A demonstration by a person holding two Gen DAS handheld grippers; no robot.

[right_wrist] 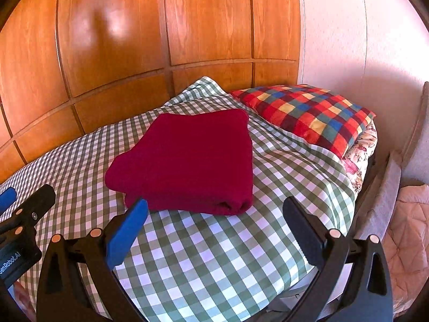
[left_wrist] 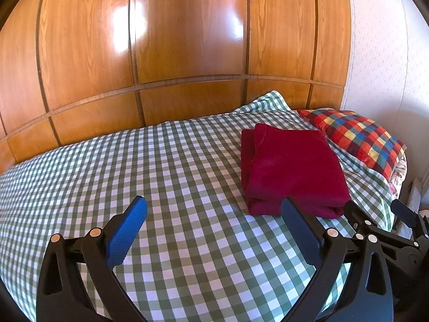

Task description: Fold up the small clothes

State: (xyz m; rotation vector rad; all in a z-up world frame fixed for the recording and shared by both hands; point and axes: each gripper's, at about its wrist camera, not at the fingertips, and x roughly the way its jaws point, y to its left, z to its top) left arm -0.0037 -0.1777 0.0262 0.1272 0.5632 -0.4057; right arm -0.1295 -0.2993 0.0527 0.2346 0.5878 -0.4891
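Lying folded on the checked bedsheet (right_wrist: 214, 255) — one red garment (right_wrist: 187, 161); both claws — left (left_wrist: 214, 220), right (right_wrist: 214, 220) — gape wide, empty.

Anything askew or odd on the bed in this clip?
Little stands out. The red garment lies folded on the checked sheet, one layer poking out at its left edge. Both tongs, left and right, are open and empty.

The dark red garment (left_wrist: 292, 171) (right_wrist: 187, 158) is folded into a thick, flat rectangle of several layers. It lies on the bed, with the rounded fold edge toward the cameras. In the left wrist view it sits at about 2 o'clock; in the right wrist view, near the centre.
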